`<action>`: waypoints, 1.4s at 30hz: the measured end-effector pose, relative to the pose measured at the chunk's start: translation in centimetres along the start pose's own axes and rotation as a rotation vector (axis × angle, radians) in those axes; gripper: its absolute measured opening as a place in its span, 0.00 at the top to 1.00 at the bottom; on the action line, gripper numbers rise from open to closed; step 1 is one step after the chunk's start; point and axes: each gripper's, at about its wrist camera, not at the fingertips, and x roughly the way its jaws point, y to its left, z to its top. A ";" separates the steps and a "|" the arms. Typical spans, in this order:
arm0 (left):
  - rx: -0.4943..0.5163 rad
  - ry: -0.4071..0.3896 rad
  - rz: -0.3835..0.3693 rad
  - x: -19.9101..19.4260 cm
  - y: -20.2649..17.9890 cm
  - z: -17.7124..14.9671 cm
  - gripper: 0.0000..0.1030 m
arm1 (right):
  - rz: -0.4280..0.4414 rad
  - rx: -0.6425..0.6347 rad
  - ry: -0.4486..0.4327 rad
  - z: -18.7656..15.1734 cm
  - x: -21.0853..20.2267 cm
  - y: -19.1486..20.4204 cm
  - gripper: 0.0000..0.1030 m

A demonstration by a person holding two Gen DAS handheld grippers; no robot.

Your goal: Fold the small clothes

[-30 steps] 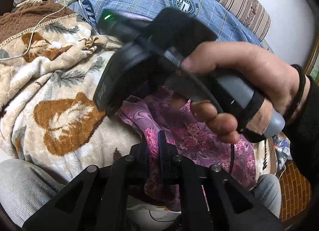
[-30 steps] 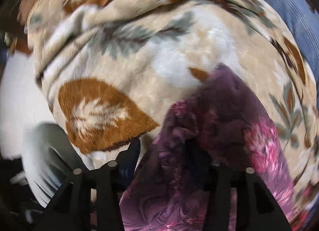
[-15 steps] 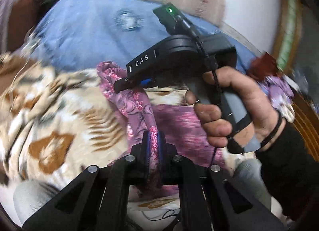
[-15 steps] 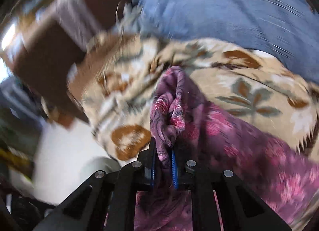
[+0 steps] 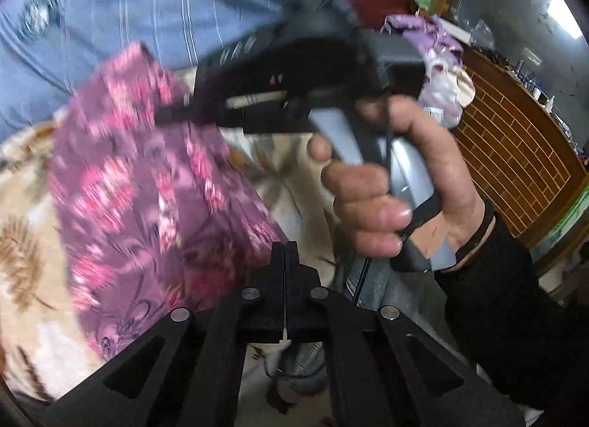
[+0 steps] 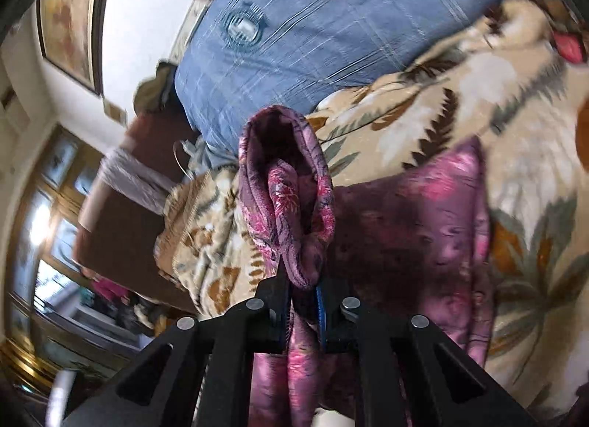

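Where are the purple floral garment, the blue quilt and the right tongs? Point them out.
purple floral garment (image 6: 412,228): right wrist view, its spread panel.
blue quilt (image 6: 331,22): right wrist view, its striped surface.
right tongs (image 6: 303,302): right wrist view, between the tips.

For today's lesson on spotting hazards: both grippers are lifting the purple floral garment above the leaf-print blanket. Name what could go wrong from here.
1. The right gripper pinches only a bunched edge of the purple floral garment, so it might slip free.
2. The left gripper looks shut, but blur hides how much cloth it has.
3. The garment hangs crumpled over the leaf-print blanket, so a fold could land crooked.
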 end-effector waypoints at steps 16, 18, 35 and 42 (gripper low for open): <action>-0.139 0.074 -0.029 2.5 3.2 0.0 0.46 | -0.061 0.076 0.008 -1.1 -0.1 -8.1 0.85; -0.131 0.094 0.020 3.0 3.1 0.0 0.45 | -0.063 0.097 0.014 -1.2 -0.2 -8.7 0.80; 0.034 0.250 0.118 7.8 -2.1 -1.0 0.92 | -0.137 0.065 -0.097 -1.0 -3.4 -8.4 0.93; -0.079 0.235 -0.048 6.1 -0.5 -1.6 0.54 | -0.065 0.059 -0.218 -1.2 -5.8 -8.4 0.67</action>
